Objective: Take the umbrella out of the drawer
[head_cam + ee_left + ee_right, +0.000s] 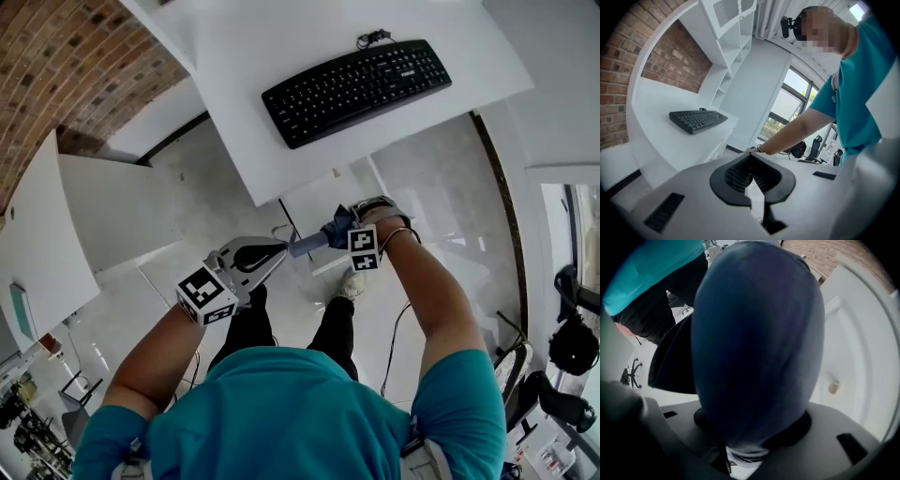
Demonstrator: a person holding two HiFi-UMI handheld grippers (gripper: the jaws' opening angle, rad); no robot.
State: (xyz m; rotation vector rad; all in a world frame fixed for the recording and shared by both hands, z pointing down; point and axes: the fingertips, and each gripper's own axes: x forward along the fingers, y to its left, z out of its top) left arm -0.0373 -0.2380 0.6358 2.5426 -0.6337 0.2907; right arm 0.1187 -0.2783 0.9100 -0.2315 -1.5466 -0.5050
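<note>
A folded dark blue umbrella [323, 234] hangs below the white desk [234, 56], and my right gripper [343, 229] is shut on it, pointing down. In the right gripper view the umbrella [754, 343] fills most of the picture and hides the jaws. A white cabinet front with a small knob [833, 388] shows behind it. My left gripper [281, 251] is to the left, its tip next to the umbrella's paler end. The left gripper [750, 161] has its ribbed pads [765, 177] together with nothing seen between them.
A black keyboard [356, 89] lies on the desk, also visible as the keyboard [697, 120] in the left gripper view. A brick wall [75, 66] is at the left, white shelves [736, 28] above the desk. Black office chairs [572, 347] stand at the right.
</note>
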